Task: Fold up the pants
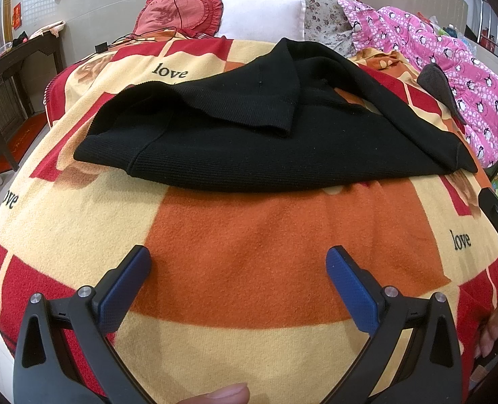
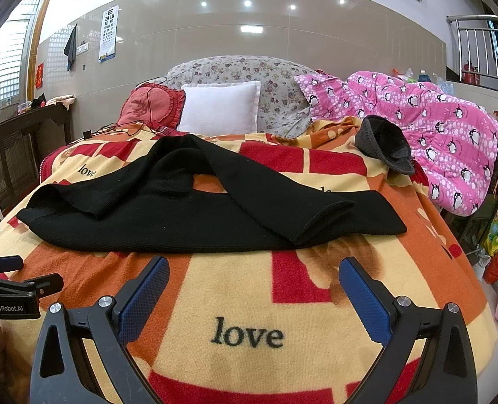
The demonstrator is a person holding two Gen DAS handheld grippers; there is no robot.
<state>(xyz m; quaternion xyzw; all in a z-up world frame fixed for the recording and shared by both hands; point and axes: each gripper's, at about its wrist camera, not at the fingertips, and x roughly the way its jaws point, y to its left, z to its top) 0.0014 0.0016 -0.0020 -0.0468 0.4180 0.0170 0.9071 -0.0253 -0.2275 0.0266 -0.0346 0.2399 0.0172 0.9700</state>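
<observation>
Both grippers, left point(image 1: 238, 262) and right point(image 2: 254, 274), hover wide-fingered near the black pants point(image 2: 181, 215); better pinch the far leg's cuff squarely, then fold across.

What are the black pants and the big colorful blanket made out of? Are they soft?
The black pants look like a ribbed knit, matte and stretchy: fine lines run across the cloth, and it drapes limply. The blanket looks like fuzzy fleece, since its printed surface shows a short, soft nap. Both are probably soft, though pictures alone cannot confirm that.
</observation>
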